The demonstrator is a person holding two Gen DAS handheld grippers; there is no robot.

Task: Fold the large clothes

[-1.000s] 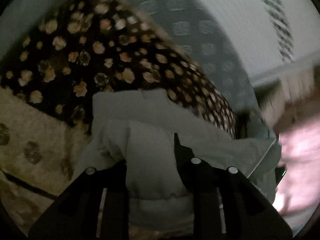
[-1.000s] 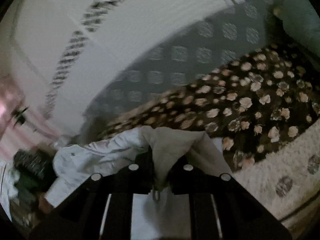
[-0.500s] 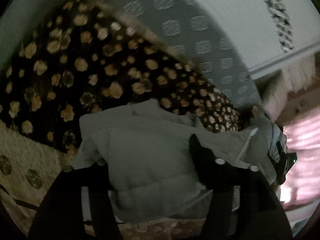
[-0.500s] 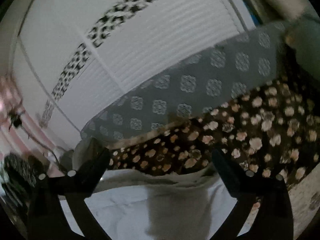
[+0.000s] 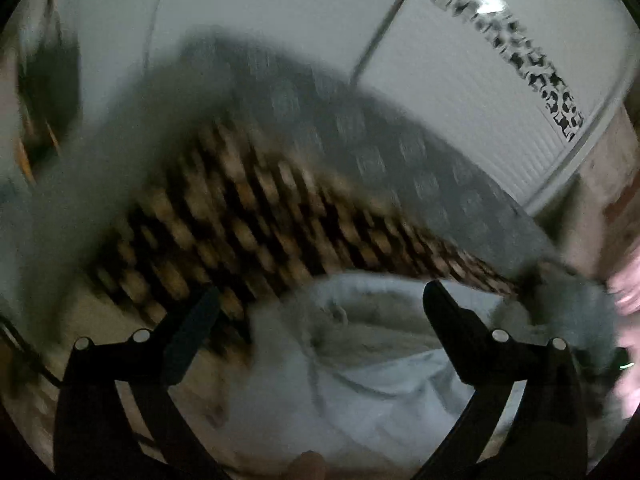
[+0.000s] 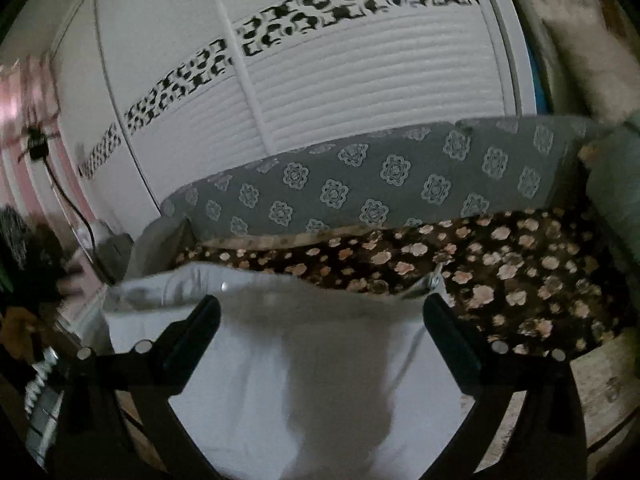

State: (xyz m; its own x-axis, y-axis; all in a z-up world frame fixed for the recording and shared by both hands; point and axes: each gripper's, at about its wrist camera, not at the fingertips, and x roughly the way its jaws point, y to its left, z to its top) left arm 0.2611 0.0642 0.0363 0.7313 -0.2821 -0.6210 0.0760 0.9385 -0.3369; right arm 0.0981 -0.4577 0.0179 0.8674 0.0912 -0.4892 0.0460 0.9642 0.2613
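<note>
A large pale grey padded garment (image 6: 312, 364) lies on the bed, below and between my right gripper's fingers. It also shows in the blurred left wrist view (image 5: 360, 360), bunched in folds. My left gripper (image 5: 320, 304) is open and empty above the garment. My right gripper (image 6: 320, 312) is open and empty above the garment's far edge, where a zipper pull (image 6: 434, 280) shows.
The bed has a dark floral blanket (image 6: 500, 264) and a beige fuzzy cover (image 6: 600, 380) at the right. A grey patterned headboard cushion (image 6: 380, 184) stands behind, with white wardrobe doors (image 6: 340, 80) beyond. A cable and clutter (image 6: 40, 248) sit at the left.
Both grippers have opened and let go of the garment, which now lies on the bed. Both have lifted and tilted up; the left view is blurred by motion.
</note>
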